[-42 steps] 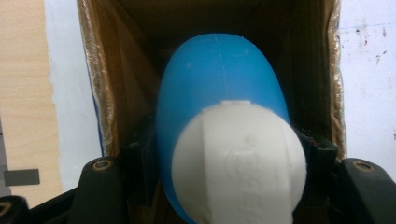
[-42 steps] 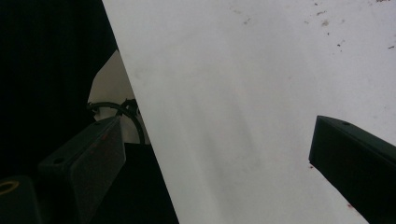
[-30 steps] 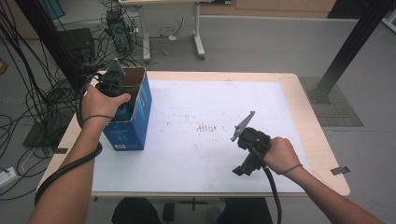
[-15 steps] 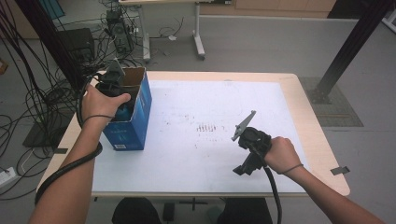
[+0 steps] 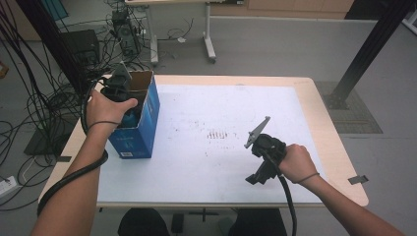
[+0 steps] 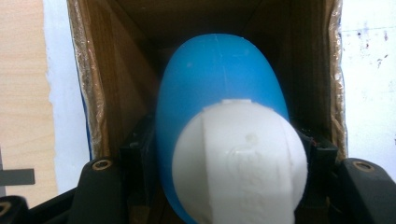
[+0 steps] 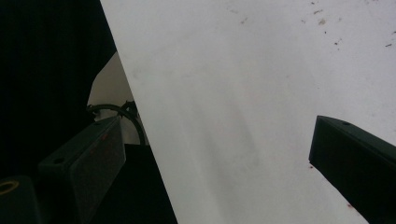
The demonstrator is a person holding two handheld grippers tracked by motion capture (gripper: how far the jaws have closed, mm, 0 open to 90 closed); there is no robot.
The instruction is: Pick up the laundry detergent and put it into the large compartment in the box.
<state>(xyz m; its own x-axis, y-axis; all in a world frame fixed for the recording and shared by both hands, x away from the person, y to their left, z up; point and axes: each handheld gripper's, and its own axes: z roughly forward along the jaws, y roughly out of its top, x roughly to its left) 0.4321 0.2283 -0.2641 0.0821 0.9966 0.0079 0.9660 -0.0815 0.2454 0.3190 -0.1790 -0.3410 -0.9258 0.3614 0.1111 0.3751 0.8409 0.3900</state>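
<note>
Between the jaws of the left gripper [image 6: 219, 186] sits one blue bottle [image 6: 219, 88] with one white cap [image 6: 238, 163]; the two black jaws press on its sides just behind the cap, so the bottle is pinched firmly. The bottle points away from the camera, down into one open cardboard box [image 6: 88, 84], brown on the inside, whose walls rise on both sides of it. How far the bottle's far end is from the bottom of the box cannot be told.

In the high view the left gripper [image 5: 119, 88] is held over the open top of the box [image 5: 137, 132], which is blue on the outside and stands upright near the left edge of the worktop [image 5: 221, 108]. The left hand [image 5: 108, 105] wraps around the gripper's body, and a dark cable runs back along the forearm.

The right gripper [image 7: 219, 154] has its two jaws spread wide, with nothing between them; beyond them lies the white sheet that covers the worktop, dotted with a few small dark specks. In the high view the right gripper [image 5: 263, 147] hovers low over the right half of the worktop, well apart from the box, held by the right hand [image 5: 295, 162]. One grey three-cornered plate stands up from its top, and one black cable trails back toward the person.

One patch of faint reddish marks [image 5: 219, 135] shows on the sheet between the box and the right gripper.
</note>
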